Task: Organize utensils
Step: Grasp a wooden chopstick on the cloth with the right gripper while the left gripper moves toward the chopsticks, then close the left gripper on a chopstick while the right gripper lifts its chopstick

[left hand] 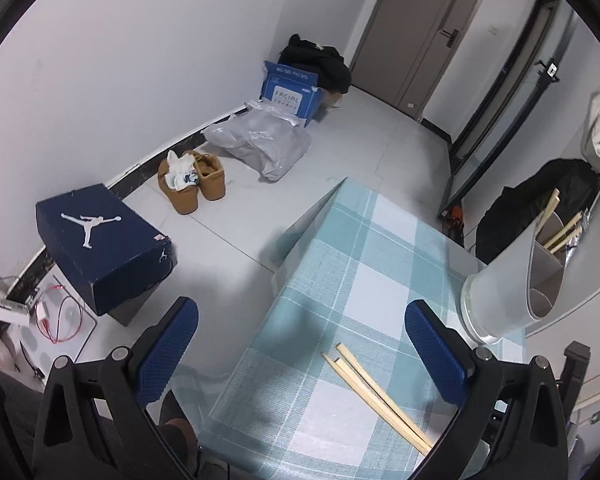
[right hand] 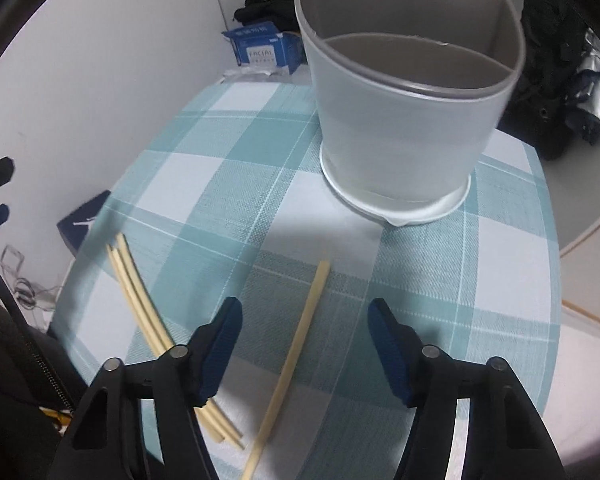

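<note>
Between the blue-padded fingers of the right gripper (right hand: 304, 344) lies a single pale chopstick (right hand: 290, 364), flat on the checked tablecloth (right hand: 228, 184); the jaws stand apart on either side of it and neither pad touches the wood. Just left of that gripper's left finger, a bundle of three chopsticks (right hand: 140, 304) lies close together on the cloth, its near ends passing under the finger as the right wrist view shows it. Beyond the single chopstick, toward the far right of the table, a translucent grey utensil holder (right hand: 404, 120) stands upright on a white base; inner walls divide it into compartments, and the tips of more chopsticks (left hand: 556, 224) stick out of the far ones. The left gripper (left hand: 300, 348) hangs over the near left edge of the table with its fingers spread wide and nothing between them; the bundle of three lies on the cloth below it, nearer its right finger. On the floor to the left sit a dark blue shoebox (left hand: 104, 244), tan shoes (left hand: 192, 180) and a blue carton (left hand: 292, 92).
</note>
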The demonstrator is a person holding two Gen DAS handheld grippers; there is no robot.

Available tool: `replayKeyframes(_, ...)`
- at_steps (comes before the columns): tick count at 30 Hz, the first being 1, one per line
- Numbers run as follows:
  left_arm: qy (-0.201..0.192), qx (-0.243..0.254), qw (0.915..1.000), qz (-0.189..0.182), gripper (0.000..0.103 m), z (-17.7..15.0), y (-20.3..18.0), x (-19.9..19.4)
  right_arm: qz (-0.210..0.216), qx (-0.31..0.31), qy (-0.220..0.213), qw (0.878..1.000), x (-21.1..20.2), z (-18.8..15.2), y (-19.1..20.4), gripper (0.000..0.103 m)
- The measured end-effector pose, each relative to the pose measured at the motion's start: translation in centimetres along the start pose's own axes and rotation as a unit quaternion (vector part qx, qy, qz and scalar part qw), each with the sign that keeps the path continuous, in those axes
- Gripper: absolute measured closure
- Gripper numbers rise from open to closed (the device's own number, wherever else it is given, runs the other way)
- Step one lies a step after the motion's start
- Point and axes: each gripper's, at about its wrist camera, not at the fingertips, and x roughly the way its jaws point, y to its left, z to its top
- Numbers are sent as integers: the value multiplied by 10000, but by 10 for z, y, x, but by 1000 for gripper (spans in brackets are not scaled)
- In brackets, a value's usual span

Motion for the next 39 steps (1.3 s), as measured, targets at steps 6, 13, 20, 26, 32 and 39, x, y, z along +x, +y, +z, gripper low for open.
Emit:
replayKeyframes(6,235,39,9997,-4,2,1,4,4,-82,-140,132,9998,16,4,3,73)
replayKeyframes(13,503,-14,9987,48,2,-4,12,16,40,-316,81,9995,21,13,7,95)
replayKeyframes(20,807,12,9965,219,2,-13,16,31,329,-322,-25,9989,16,12,5,97)
replayKeyframes(26,1015,-8,9947,170,2,-20,12,38,666,-89,-280,9973,6,11,-5,97)
replayKeyframes(32,1237,63,9922,168,4,-29,1,46,959,5,-562,9938,-9,10,-10,97)
replayKeyframes(39,1533,78,9874,385,27,-38,-7,61,1091,-138,-799,9907,-18,14,-4,98)
